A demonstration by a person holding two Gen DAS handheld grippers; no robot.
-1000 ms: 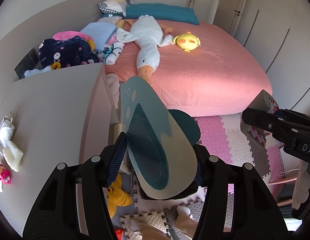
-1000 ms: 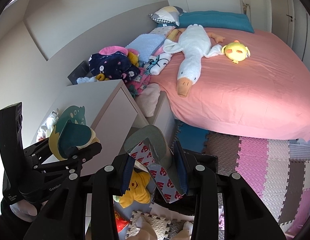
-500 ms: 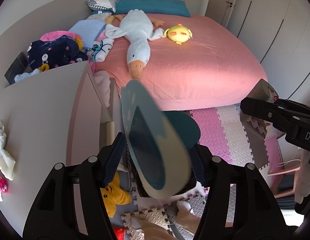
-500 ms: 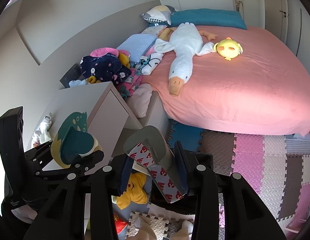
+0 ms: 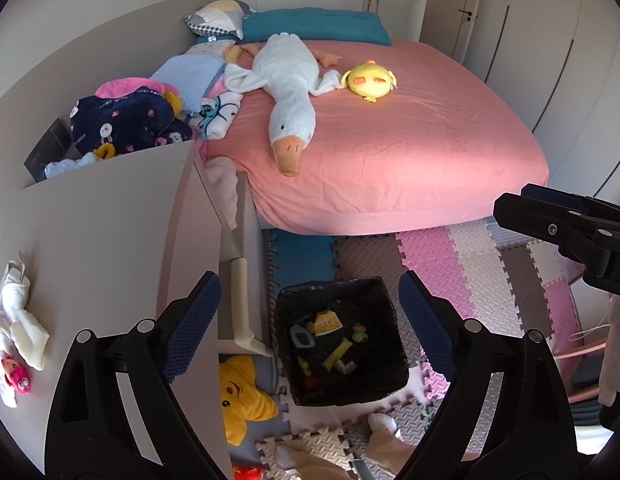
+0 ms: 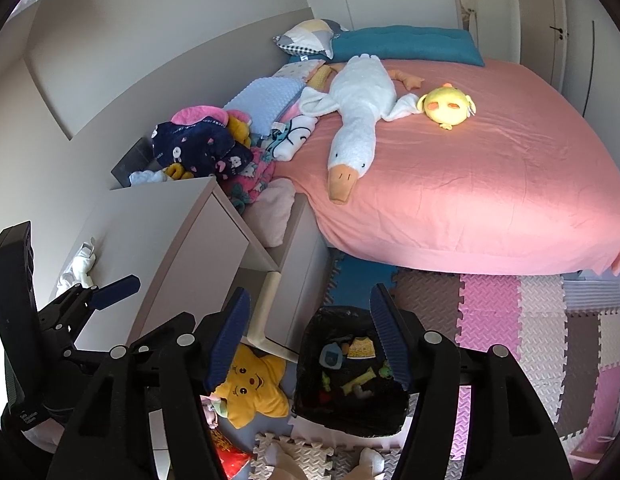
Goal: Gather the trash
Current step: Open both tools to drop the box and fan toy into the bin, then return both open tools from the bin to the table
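A black bin [image 5: 342, 340] stands on the foam floor mat [image 5: 462, 264], just beside the foot of the pale dresser [image 5: 110, 232] and near the edge of the pink bed [image 5: 390, 152]. Both grippers hang above the bin and point down at it.

The left gripper [image 5: 310, 316] has its jaws spread wide and still opening, with nothing between the pads; the bin shows straight through the gap. The right gripper [image 6: 310, 336] is opening too, less wide, and its jaws are likewise empty, with the bin below and slightly right of the gap.

The trash [image 5: 328, 322] lies at the bottom of the bin: a yellow wrapper, a small grey-blue piece, a yellow strip and a few bright scraps, all loose and well below either gripper.

A yellow star toy [image 5: 242, 396] lies on the mat just left of the bin. On the bed, beyond the bin, lie a white goose toy [image 5: 290, 92] and a yellow chick toy [image 5: 372, 80].
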